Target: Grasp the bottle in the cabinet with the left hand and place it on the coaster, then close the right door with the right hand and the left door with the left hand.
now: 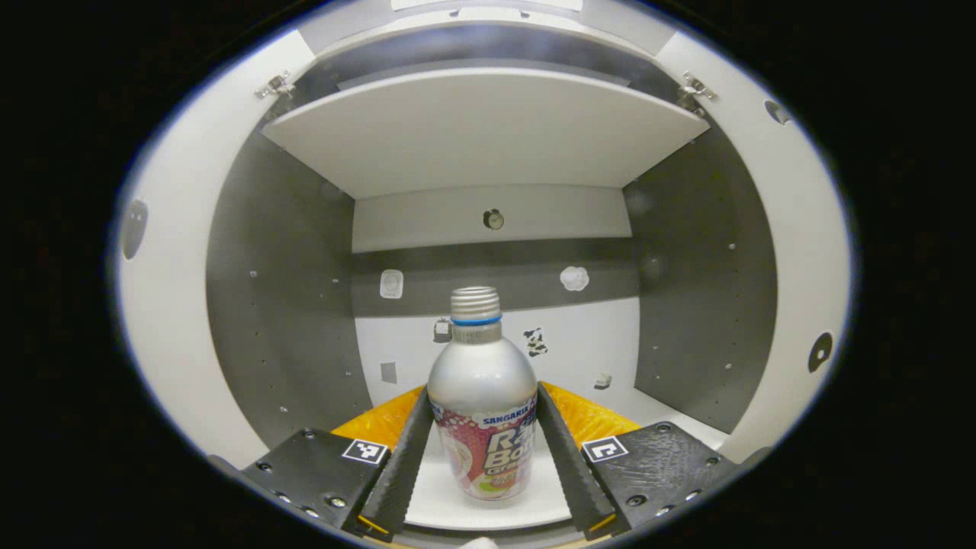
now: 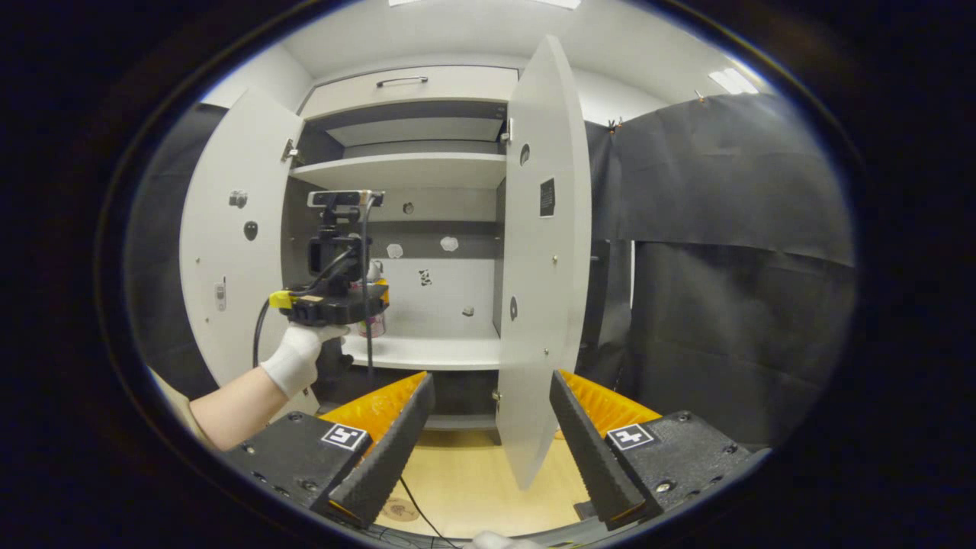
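The silver bottle (image 1: 483,396) with a threaded neck and a printed label stands upright on the white cabinet shelf (image 1: 488,511). It sits between the fingers of my left gripper (image 1: 480,387), and both fingers press against its sides. In the right gripper view a gloved hand holds the left gripper (image 2: 335,301) inside the cabinet, with the bottle (image 2: 374,326) just showing behind it. My right gripper (image 2: 492,374) is open and holds nothing, low in front of the cabinet. The right door (image 2: 545,252) and the left door (image 2: 236,229) both stand open. A small round brownish coaster (image 2: 400,509) lies on the wooden table.
An upper shelf (image 1: 488,130) hangs above the bottle. Grey side walls (image 1: 282,305) close in on both sides. The right door's lower edge hangs over the wooden table (image 2: 473,480), where a cable runs. Black cloth (image 2: 724,267) covers the booth's right side.
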The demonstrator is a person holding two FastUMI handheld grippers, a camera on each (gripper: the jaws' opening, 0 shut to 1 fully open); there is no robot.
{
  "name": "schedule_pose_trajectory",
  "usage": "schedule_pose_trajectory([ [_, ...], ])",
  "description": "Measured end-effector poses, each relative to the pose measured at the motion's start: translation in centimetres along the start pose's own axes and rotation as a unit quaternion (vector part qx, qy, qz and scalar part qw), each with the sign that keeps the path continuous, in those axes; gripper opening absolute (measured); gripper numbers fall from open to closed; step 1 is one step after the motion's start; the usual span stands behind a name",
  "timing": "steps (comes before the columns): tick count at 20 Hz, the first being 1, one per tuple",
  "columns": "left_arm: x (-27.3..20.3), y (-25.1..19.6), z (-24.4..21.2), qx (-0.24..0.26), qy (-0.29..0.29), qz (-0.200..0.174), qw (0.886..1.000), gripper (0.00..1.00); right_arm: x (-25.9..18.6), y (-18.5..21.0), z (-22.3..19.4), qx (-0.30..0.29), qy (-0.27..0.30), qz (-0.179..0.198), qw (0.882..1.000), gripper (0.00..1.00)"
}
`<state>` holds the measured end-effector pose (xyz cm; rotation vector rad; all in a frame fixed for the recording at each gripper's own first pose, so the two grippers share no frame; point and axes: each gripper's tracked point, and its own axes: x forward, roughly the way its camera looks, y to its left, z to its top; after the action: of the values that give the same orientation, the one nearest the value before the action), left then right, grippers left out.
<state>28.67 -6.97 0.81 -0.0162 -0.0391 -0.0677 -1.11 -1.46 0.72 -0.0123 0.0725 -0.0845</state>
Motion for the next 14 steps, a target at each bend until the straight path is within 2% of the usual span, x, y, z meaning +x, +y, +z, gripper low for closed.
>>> schedule_pose_trajectory([
  [1,-1.4,-0.2,0.3,0.002,-0.003,-0.005,1.0,0.77,0.0,-0.2,0.0,0.003,0.0,-0.002,1.0,0.99],
  [4,-5.5,-0.5,0.4,-0.007,-0.007,-0.015,1.0,0.78,-0.3,-0.8,-0.4,0.01,0.0,-0.004,1.0,0.99],
  [5,-6.8,-0.5,0.3,-0.012,-0.01,-0.018,1.0,0.74,-0.3,-1.0,-0.4,0.012,0.001,-0.005,1.0,1.0],
  [8,-10.5,-0.7,-0.8,-0.016,-0.013,-0.027,0.999,0.81,-0.7,-1.8,-0.8,0.017,0.001,-0.012,1.0,0.99],
  [11,-13.3,-0.9,-2.6,-0.007,-0.025,-0.036,0.999,0.77,-1.0,-2.5,-1.5,0.018,0.006,-0.018,1.0,1.0],
  [13,-15.1,-1.5,-4.2,-0.011,-0.026,-0.049,0.998,0.81,-1.1,-2.8,-2.0,0.018,0.012,-0.021,1.0,1.0],
  [14,-15.9,-1.8,-5.0,-0.011,-0.026,-0.054,0.998,0.78,-1.2,-2.9,-2.2,0.017,0.013,-0.022,1.0,0.99],
])
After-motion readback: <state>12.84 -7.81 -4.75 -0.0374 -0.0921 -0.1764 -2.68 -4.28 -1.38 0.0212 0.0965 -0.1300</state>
